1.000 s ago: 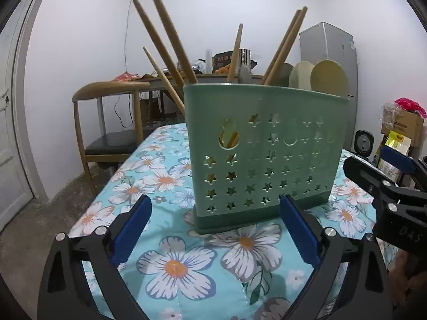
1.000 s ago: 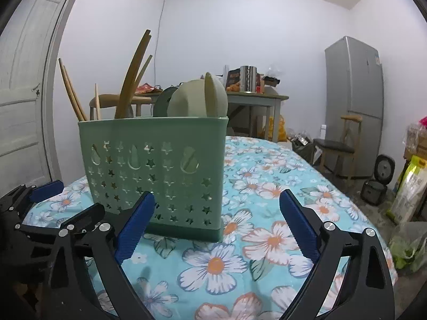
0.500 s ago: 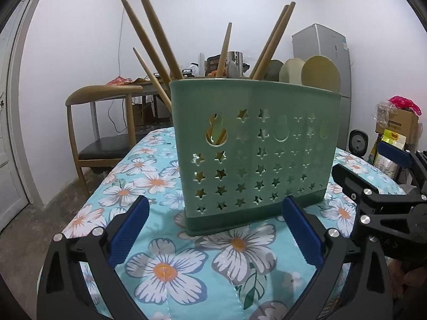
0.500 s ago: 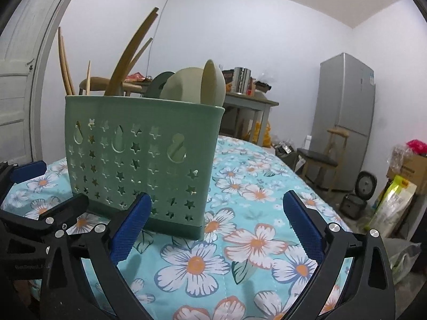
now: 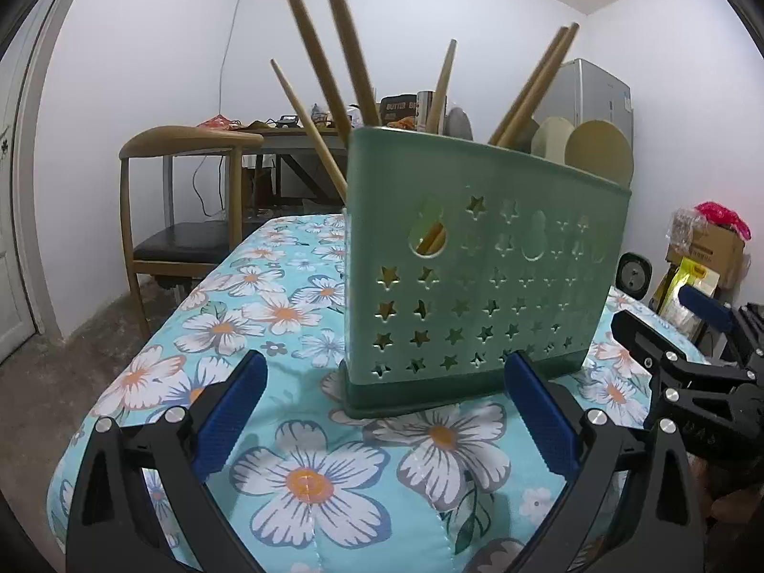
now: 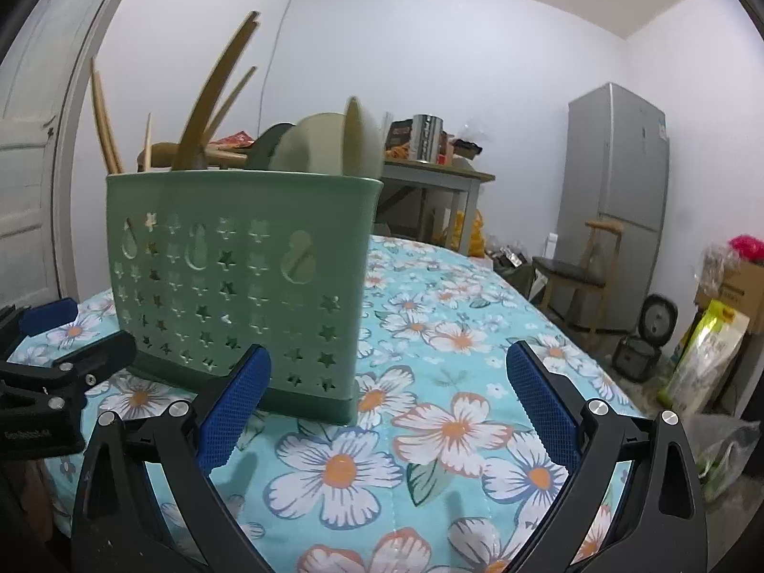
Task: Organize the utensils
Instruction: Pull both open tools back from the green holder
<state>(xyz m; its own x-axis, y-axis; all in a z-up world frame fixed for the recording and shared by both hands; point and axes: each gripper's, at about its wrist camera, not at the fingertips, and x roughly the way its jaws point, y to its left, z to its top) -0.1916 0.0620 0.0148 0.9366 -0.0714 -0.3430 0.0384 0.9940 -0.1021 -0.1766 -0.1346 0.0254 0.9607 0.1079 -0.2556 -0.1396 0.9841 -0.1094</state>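
Utensil caddy: a green plastic caddy [image 5: 482, 281] with star-shaped cut-outs stands upright on the blue flower-print tablecloth [image 5: 305, 477].
Left wrist view, contents: long wooden chopsticks [image 5: 344, 43] lean out at the caddy's left end; pale round-headed spoons [image 5: 599, 153] stand at its right end.
Left wrist view, claw: the left gripper [image 5: 384, 418] is spread wide with nothing between its blue pads [image 5: 229, 418]; it hovers low over the cloth.
Left wrist view, relation: the caddy sits just ahead of the open jaws and slightly right of centre, its long side running left to right and angling away to the far right.
Left wrist view, other claw: the right gripper [image 5: 687, 348] shows at the right edge, near the caddy's right end.
Right wrist view, caddy: the same caddy [image 6: 238, 286] lies ahead and to the left, its right-hand corner nearest.
Right wrist view, claw: the right gripper [image 6: 387, 398] is wide open and empty; its left pad [image 6: 234, 406] overlaps the caddy's base in view, contact unclear.
Right wrist view, other claw: the left gripper [image 6: 43, 348] sits at the far left edge.
Judgement: no loose utensil shows on the cloth; both claws are about equally near the caddy, one at each end.
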